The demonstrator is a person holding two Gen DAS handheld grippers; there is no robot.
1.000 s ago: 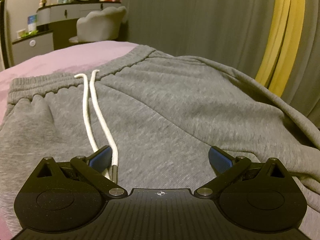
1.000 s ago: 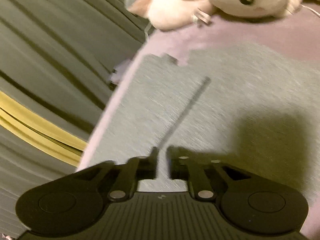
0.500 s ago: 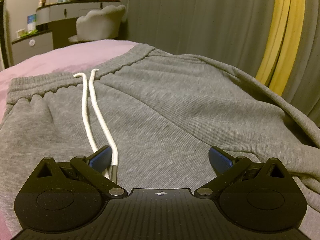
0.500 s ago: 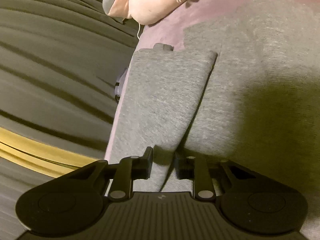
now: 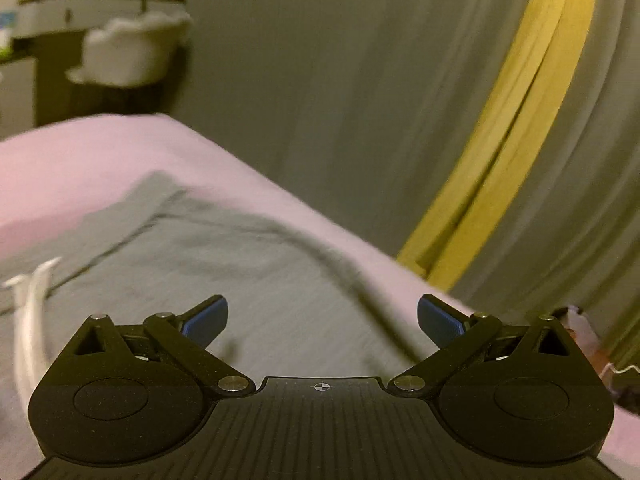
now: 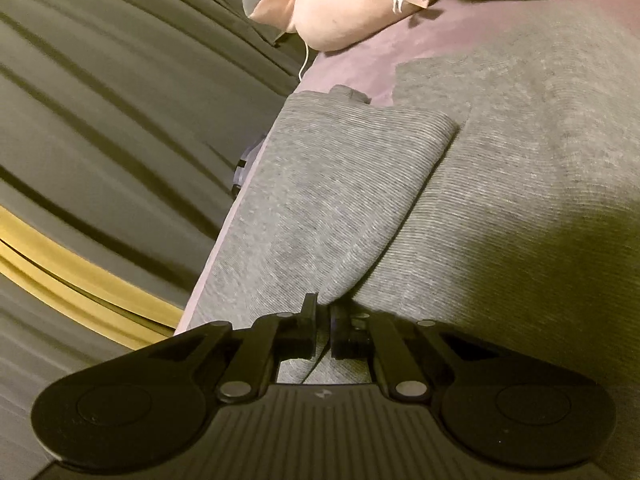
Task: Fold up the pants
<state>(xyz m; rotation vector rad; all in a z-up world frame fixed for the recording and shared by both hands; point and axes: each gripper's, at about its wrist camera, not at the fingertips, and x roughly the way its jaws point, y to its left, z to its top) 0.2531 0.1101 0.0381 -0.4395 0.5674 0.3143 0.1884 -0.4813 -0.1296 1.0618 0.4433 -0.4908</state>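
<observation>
Plush toy (image 6: pixel 360 4) sits on the pink bed (image 6: pixel 356 60) past the leg ends, close to the curtain side. Grey curtain (image 5: pixel 340 100) with its yellow stripe (image 5: pixel 512 140) hangs along the bed edge. White chair (image 5: pixel 128 56) and dresser (image 5: pixel 80 12) stand beyond the far end. Grey pants (image 6: pixel 500 200) lie flat on the bed, one leg (image 6: pixel 332 200) doubled over near the edge. Long axis runs away from my right gripper (image 6: pixel 323 328) toward the toy. Its jaws are pinched nearly together on a fold of pants cloth. My left gripper (image 5: pixel 322 320) hangs wide open, gripping nothing, above the blurred waist area, drawstring (image 5: pixel 28 320) at left. Bare bed remains beyond the waistband.
</observation>
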